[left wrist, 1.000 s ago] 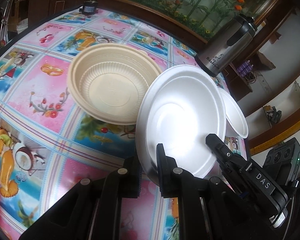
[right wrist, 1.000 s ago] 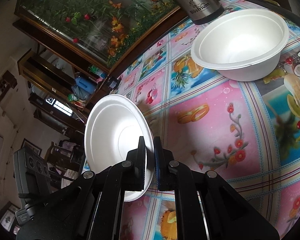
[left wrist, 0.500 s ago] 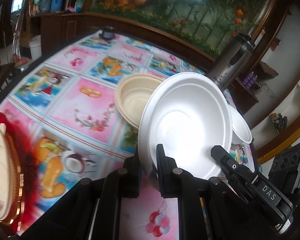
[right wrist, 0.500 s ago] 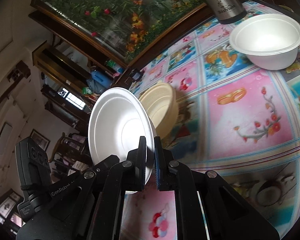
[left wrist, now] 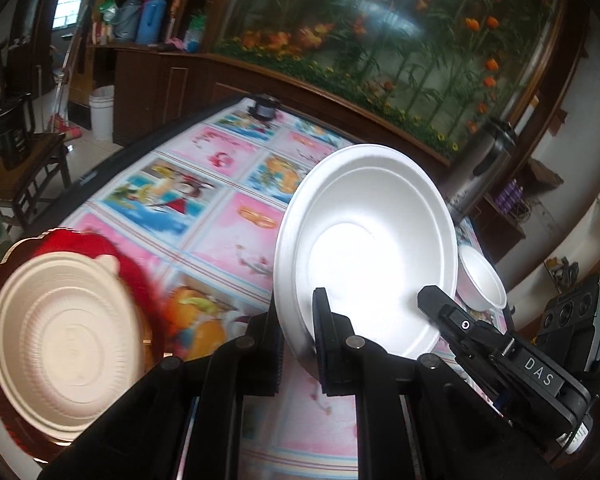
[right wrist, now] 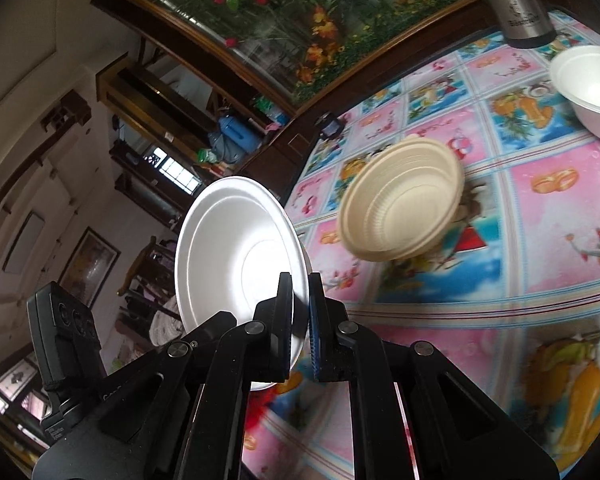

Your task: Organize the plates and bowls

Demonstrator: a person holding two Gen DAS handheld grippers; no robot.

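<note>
Left view is pretty smeared: the cream plate [left wrist: 66, 344] on the red mat [left wrist: 134, 276] is blurry and cut off at the edge. The left gripper [left wrist: 298, 344] is clamped on the rim of a white foam plate [left wrist: 366, 248], held tilted above the table [left wrist: 220, 200], hiding most of the white bowl [left wrist: 482, 278]. Right gripper [right wrist: 300, 320] pinches that same plate's rim; the cream bowl [right wrist: 402, 210] beyond is blurred.

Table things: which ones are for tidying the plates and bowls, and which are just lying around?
For the job: white plate, beige bowl, white bowl, beige dish.
Just lying about: steel flask, small black gadget.
</note>
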